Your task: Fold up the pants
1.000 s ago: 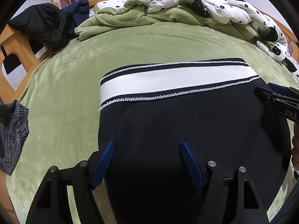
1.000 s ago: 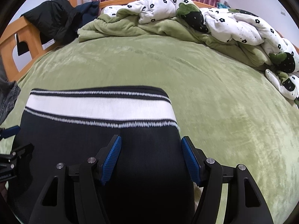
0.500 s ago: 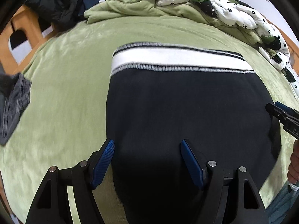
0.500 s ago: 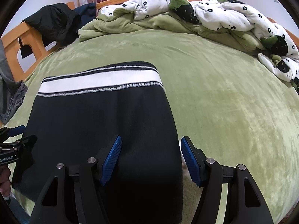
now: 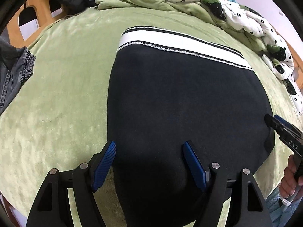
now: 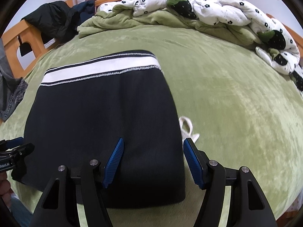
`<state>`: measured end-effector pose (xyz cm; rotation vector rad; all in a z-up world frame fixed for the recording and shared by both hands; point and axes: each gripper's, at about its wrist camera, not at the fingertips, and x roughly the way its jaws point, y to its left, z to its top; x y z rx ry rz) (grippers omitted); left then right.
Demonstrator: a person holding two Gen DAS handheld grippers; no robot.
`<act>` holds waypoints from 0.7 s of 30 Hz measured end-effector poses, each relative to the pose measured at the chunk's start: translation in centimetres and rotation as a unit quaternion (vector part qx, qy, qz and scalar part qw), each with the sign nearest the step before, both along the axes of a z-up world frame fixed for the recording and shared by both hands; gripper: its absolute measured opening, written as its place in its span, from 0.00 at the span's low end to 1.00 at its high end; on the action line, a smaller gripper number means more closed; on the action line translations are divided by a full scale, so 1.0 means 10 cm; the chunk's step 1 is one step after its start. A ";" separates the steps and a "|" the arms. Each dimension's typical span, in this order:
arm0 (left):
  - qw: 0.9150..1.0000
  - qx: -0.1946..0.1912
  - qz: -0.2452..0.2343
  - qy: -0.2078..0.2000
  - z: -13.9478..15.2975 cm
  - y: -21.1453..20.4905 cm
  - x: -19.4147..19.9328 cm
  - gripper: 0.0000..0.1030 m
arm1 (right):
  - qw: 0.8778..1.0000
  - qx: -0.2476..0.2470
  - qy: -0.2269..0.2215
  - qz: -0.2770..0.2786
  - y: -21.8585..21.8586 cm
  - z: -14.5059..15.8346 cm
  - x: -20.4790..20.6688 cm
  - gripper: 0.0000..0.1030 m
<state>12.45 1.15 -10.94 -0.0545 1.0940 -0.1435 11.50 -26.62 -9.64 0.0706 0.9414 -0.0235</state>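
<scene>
Lying flat on the bed (image 6: 227,94) with the waistband (image 6: 98,70) at the far end, the pants (image 6: 102,124) are best gripped at their near corners, over which the left claw (image 5: 149,162) and right claw (image 6: 152,160) hang wide and empty.

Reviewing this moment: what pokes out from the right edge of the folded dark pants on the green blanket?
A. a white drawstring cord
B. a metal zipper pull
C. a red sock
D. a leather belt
A: in the right wrist view a looped white cord lies on the green blanket beside the right edge of the dark pants.
</scene>
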 end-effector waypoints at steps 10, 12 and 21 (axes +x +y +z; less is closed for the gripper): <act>0.999 0.000 0.034 -0.026 -0.04 0.02 -0.24 0.72 | 1.000 -0.015 -0.004 0.024 0.18 0.01 -0.12 0.61; 0.999 -0.006 0.041 -0.023 -0.04 0.04 -0.26 0.72 | 0.999 -0.019 -0.007 0.034 0.19 0.01 -0.15 0.61; 0.998 -0.025 0.059 -0.012 -0.04 -0.01 -0.47 0.72 | 0.999 -0.007 0.009 0.048 0.01 -0.06 -0.38 0.61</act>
